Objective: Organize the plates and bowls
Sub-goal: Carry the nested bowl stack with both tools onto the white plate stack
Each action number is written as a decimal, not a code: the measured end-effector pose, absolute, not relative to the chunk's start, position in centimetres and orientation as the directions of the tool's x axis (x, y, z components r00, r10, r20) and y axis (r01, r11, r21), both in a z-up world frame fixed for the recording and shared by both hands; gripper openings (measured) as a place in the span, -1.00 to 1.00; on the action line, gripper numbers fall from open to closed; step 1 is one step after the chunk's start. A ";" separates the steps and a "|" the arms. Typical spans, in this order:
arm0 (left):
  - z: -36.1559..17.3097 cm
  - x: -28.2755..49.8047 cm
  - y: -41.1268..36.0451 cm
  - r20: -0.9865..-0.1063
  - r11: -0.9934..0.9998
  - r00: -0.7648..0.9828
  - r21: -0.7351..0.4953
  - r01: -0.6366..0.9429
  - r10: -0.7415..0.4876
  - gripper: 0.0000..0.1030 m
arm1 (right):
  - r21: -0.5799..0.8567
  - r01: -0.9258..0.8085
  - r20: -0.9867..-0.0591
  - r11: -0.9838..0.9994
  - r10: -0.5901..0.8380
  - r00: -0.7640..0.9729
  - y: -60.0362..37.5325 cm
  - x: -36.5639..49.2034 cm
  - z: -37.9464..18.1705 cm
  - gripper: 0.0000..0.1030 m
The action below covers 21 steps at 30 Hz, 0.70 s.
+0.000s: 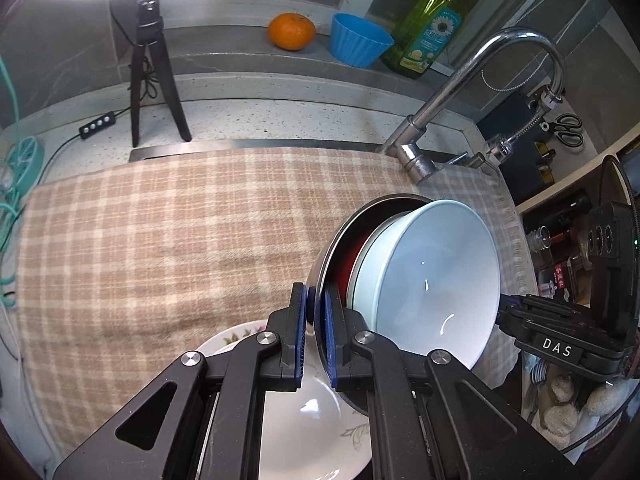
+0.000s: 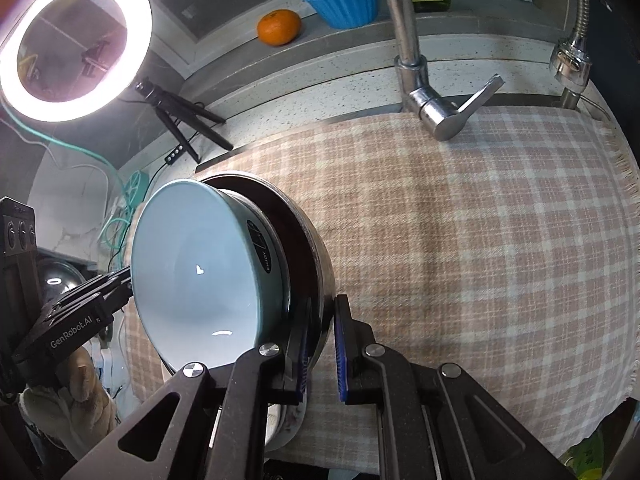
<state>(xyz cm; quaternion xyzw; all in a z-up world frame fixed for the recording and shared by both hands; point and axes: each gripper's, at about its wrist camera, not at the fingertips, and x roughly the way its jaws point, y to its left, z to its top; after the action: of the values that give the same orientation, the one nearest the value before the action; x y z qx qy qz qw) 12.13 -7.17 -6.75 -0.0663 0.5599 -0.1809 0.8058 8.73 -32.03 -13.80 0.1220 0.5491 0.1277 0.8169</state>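
Observation:
A dark round dish (image 1: 335, 247) with a red inside carries a light blue bowl (image 1: 434, 280), which rests in another pale bowl. The stack hangs above the checked cloth (image 1: 160, 240). My left gripper (image 1: 316, 336) is shut on the dish's near rim. My right gripper (image 1: 505, 307) grips the opposite side, its tips hidden behind the bowl. In the right wrist view my right gripper (image 2: 323, 346) is shut on the dish (image 2: 308, 240) rim, beside the blue bowl (image 2: 200, 272); my left gripper (image 2: 120, 282) reaches in from the left. A white floral plate (image 1: 312, 420) lies on the cloth below.
A chrome faucet (image 1: 436, 112) rises behind the cloth, which covers the sink. On the ledge sit an orange (image 1: 291, 31), a blue ribbed cup (image 1: 358, 40) and a green soap bottle (image 1: 434, 28). A ring light on a tripod (image 1: 154, 80) stands back left. A gloved hand (image 2: 80, 396) holds the left gripper.

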 end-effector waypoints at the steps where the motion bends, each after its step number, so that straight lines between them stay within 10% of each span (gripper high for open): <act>1: -6.7 11.9 -6.9 -0.878 0.926 0.310 -0.309 0.215 -0.365 -0.87 | 0.340 -0.078 -0.866 0.937 0.345 0.361 -31.8 8.5 -13.8 -0.80; 21: -7.0 6.8 -1.4 -0.889 0.939 0.307 -0.302 0.167 -0.340 -0.87 | 0.345 -0.129 -0.889 0.930 0.368 0.273 -25.9 3.7 -15.6 -0.80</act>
<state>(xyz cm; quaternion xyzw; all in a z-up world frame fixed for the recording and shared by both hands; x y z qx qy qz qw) 6.84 -1.36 -7.03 -0.0764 0.5673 -0.1576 0.8047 3.74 -25.86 -15.60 0.1027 0.5820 0.1571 0.7912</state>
